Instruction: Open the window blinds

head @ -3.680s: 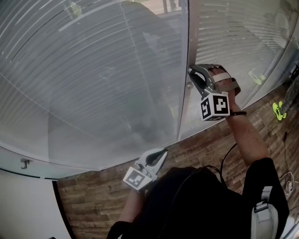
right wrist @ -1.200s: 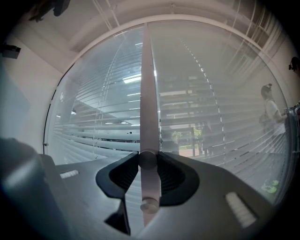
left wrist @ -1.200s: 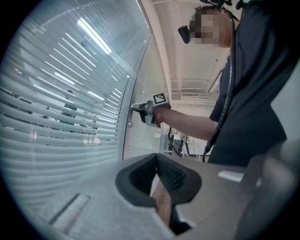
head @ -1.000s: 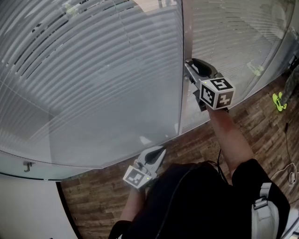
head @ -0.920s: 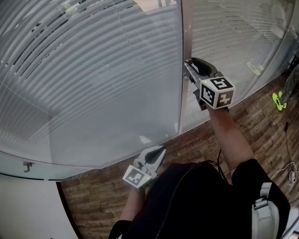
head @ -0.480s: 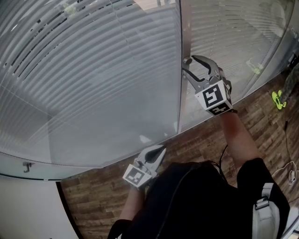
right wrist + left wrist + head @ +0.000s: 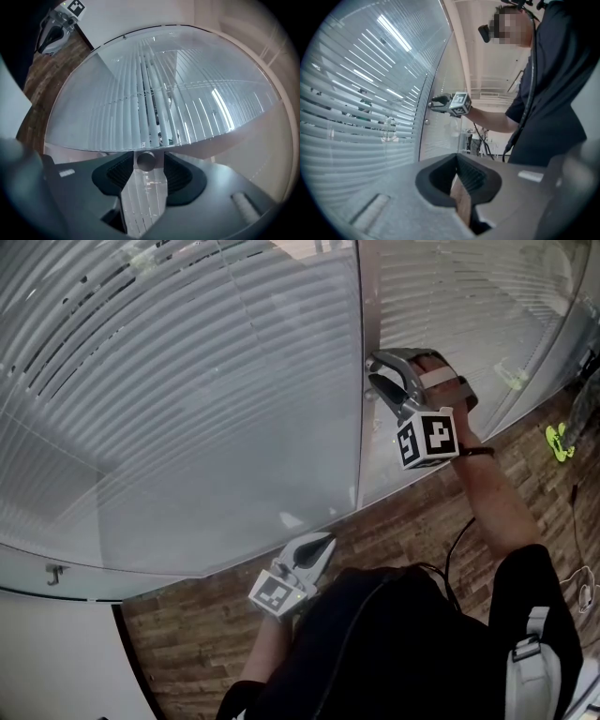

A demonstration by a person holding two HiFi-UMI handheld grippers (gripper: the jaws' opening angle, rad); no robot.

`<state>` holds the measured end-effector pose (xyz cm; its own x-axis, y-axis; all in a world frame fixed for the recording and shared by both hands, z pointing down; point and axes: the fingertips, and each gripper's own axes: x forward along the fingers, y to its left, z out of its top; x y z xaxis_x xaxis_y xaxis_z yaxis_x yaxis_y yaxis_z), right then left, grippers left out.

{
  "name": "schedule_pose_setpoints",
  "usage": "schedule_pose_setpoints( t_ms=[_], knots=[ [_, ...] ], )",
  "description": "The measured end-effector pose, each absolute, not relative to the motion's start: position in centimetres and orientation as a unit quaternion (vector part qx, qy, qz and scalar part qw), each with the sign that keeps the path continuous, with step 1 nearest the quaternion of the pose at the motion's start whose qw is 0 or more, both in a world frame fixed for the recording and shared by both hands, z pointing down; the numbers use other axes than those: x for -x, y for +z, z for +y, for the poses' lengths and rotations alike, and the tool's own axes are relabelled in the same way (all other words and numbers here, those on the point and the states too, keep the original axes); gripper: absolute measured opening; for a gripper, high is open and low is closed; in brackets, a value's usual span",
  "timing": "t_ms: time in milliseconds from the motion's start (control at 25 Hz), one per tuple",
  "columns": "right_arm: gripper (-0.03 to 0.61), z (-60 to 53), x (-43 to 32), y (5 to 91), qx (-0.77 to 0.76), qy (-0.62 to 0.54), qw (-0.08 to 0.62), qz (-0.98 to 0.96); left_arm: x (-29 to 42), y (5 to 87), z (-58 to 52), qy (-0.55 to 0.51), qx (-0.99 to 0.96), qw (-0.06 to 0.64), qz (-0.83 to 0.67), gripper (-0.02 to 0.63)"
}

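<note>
A: The right gripper is up at the upright frame post between the two glass panes, and the blinds are sealed behind that glass.

B: So the slats can't be reached. It all goes through the small round knob on the post.

A: Right, and the right gripper view looks at it end-on. The knob sits dead ahead between the tips of the jaws, its axis pointing straight back along the gripper.

B: Clamped on?

A: The jaws have just been closing a touch with the knob between them, but a sliver of daylight seems to show on each side. Call them released, not yet pinching, though the fisheye makes that a close call.

B: And the other hand?

A: The left gripper hangs low by the person's body over the wooden floor, well apart from the post, its jaws clenched on nothing. The right hand is plainly the nearer one.

B: How far along are the slats?

A: Partly tilted, judging by the dark gaps at upper left. From the head view the knob itself is hidden behind the gripper, and its stem shows in no view
</note>
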<state>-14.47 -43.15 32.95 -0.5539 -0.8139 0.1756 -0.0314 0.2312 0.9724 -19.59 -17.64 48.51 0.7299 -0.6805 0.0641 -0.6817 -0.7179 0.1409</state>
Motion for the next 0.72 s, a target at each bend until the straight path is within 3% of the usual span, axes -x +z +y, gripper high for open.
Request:
schedule_pose_setpoints(
  t_ms=[240, 440, 720],
  knots=[
    [0.127, -43.57, 14.64, 33.53, -0.292, -0.568, 0.378, -0.67, 19.77, 48.57, -17.42, 0.002, -0.924, 0.081, -0.375, 0.005],
    [0.13, -43.54, 14.58, 33.46, -0.293, -0.566, 0.38, -0.67, 20.21, 48.52, -17.39, 0.0, -0.922, 0.078, -0.379, 0.005],
    [0.129, -43.67, 14.6, 32.83, -0.33, -0.482, 0.329, -0.742, 20.36, 48.6, -17.52, 0.005, -0.923, 0.079, -0.377, 0.003]
  ],
)
